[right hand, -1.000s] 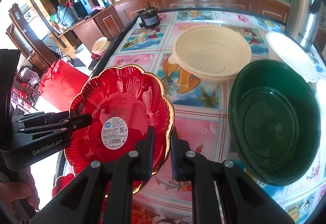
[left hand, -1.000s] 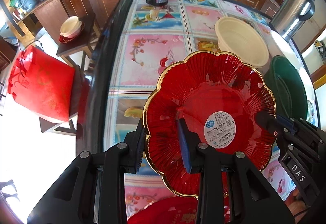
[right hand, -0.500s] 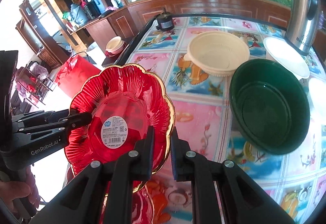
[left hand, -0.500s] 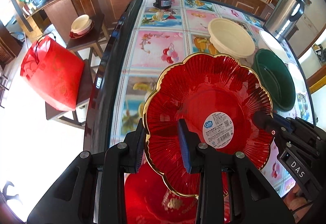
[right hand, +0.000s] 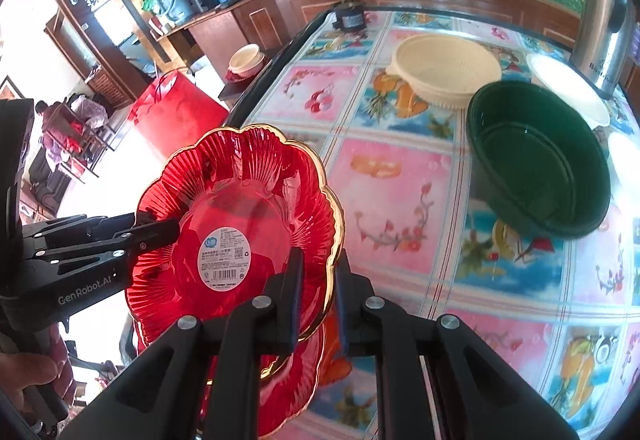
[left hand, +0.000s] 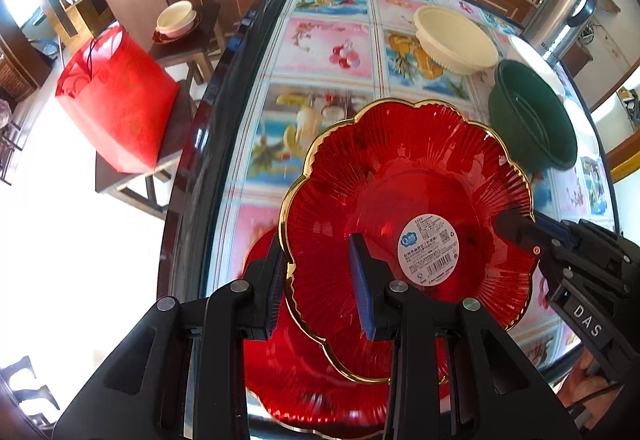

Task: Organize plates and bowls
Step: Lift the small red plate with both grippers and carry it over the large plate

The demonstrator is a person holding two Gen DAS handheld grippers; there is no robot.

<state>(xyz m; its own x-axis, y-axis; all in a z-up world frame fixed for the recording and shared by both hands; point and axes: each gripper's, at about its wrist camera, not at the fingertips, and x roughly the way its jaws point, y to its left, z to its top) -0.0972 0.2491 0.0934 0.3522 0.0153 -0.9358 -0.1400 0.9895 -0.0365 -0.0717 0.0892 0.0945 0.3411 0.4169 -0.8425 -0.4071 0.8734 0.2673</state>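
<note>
Plate (left hand: 408, 200): red glass, scalloped gold rim, label in the middle; I have it in the air over the near edge of the table (left hand: 332, 44), tilted, directly above a second red plate (left hand: 288, 392) that lies flat below.
Left tongs (left hand: 320, 284): clamped on the plate's near-left rim, one finger under the outside, the other inside on the glass.
Right tongs (right hand: 318, 290): nearly closed, pinching the gold rim on the opposite side (a thin bite, only the edge sits between the pads).
Step in hand: as I read it, stacking this plate onto the one beneath.
How I would do it well: level the plate first, line its scallops up over the lower plate, then bring both hands down together so neither side leads. Glass on glass can chip, so I would let it touch gently and open the tongs only once it rests.
Risk: the right grip looks shallow; any twist between my two hands could slip it off the rim.
Left on table: green bowl (right hand: 536, 168), cream bowl (right hand: 448, 72) and a white plate (right hand: 568, 88) beyond, well apart from my stack.
</note>
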